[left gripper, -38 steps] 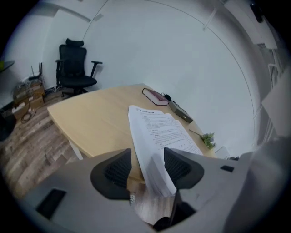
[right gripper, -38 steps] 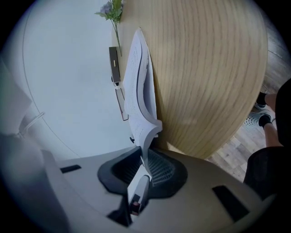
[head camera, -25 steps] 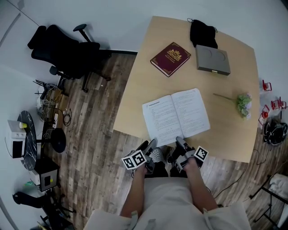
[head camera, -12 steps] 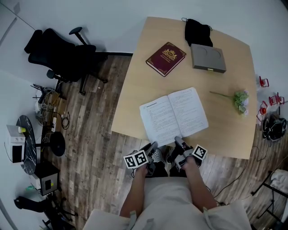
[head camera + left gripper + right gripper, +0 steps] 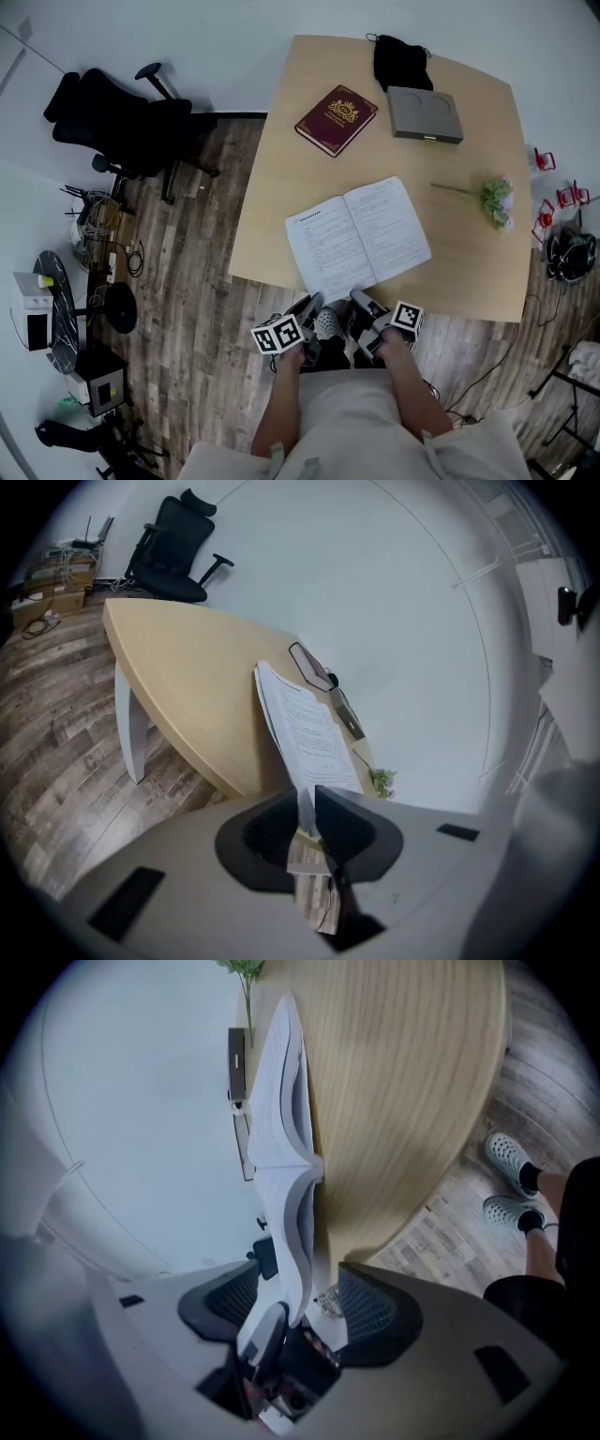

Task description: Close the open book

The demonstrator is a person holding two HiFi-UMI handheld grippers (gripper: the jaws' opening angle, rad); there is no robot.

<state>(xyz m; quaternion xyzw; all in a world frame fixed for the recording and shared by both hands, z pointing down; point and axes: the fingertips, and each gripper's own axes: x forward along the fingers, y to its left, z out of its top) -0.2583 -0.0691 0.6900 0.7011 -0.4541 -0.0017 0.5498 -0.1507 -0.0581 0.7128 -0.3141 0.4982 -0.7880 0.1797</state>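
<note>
One open book (image 5: 358, 237) edge between closing left tool (image 5: 308, 305), opening right tool (image 5: 366, 302).

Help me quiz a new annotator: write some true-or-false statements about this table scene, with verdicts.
1. The open book lies at the near edge of the table. True.
2. The red book is open. False: it is closed.
3. The flower sprig lies on the open book. False: it lies on the table, apart from the book, to its right in the head view.
4. The right gripper clamps the red book. False: its jaws, just opened, stand apart around the open book's edge.
5. A black bag sits behind the grey case. True.
</note>
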